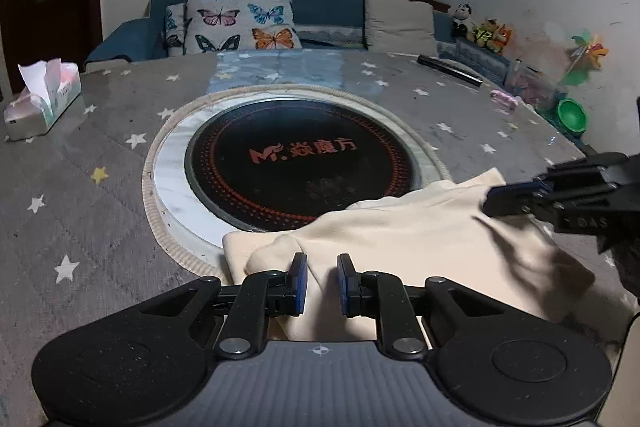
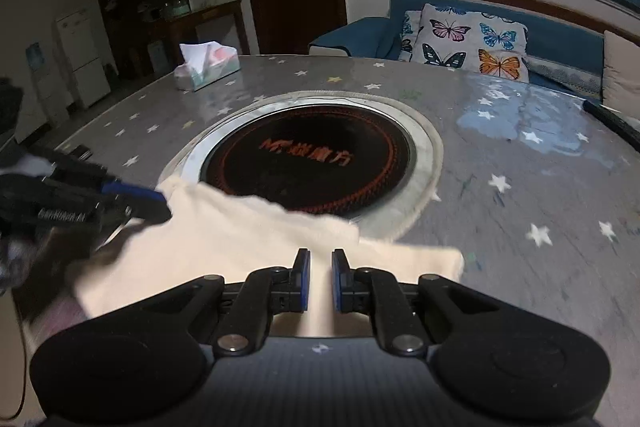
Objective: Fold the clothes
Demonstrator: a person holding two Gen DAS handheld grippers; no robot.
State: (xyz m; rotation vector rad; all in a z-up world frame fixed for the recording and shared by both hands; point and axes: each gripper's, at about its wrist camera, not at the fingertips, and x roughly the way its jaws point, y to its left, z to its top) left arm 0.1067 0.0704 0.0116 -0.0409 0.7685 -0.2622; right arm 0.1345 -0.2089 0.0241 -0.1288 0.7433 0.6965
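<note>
Cloth (image 1: 400, 239), cream and rumpled, lies at the tabletop's (image 1: 100, 211) near edge, each hand-held gripper, left (image 1: 322, 281) and right (image 2: 320, 279), pinching it, apparently to carry a fold.

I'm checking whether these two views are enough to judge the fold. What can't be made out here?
- Cream garment: its near edge is hidden by the left gripper body in the left wrist view and by the right gripper in the right wrist view.
- Garment type: not recognisable while bunched.
- Left gripper in the right wrist view: motion-blurred, cut off by the frame edge.
</note>
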